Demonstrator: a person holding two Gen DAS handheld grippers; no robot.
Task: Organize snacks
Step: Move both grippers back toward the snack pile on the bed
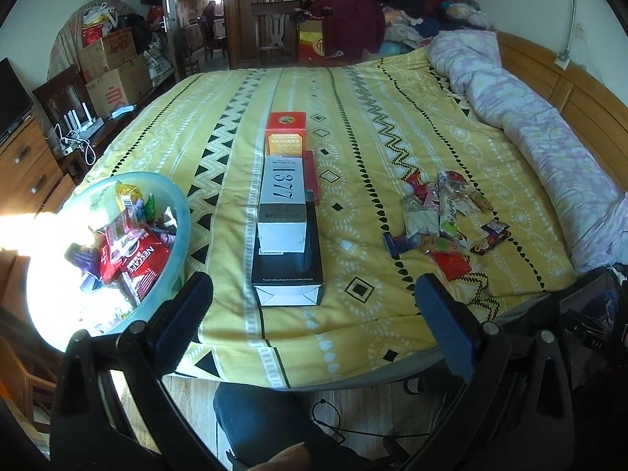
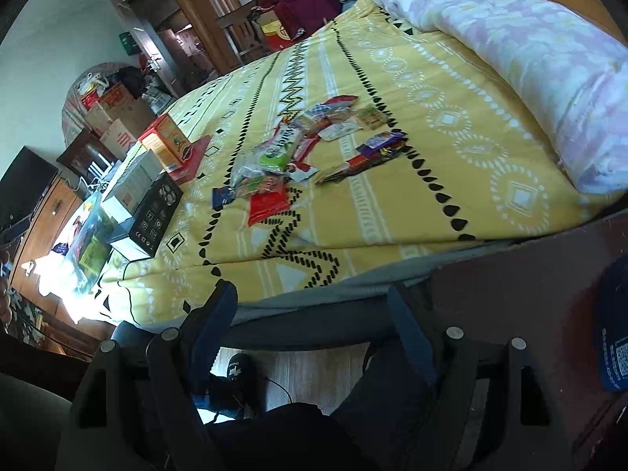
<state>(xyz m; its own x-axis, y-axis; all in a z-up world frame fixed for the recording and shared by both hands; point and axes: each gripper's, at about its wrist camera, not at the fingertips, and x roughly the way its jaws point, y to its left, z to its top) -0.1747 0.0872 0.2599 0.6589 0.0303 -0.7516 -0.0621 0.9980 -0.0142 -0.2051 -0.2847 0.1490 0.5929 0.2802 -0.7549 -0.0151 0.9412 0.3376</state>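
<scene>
Snacks (image 1: pixel 443 216): crinkly foil packets on quilted bedspread (image 1: pixel 392 117).

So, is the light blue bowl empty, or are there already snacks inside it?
Not empty. The light blue bowl already holds several packets, among them red Nescafe sachets.

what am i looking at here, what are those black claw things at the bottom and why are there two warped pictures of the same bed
A person holds a two-finger gripper in each hand, and a fisheye camera on each looks along its fingers, which bends the pictures. One picture comes from the left gripper, the other from the right gripper. Both stand open and hold nothing. On the yellow patterned bedspread lie a row of stacked boxes, the front one a black box under a white box marked 1377, and a loose pile of small snack packets. A pale blue plastic basin at the bed's left corner already holds packets, including a red Nescafe pack.
</scene>
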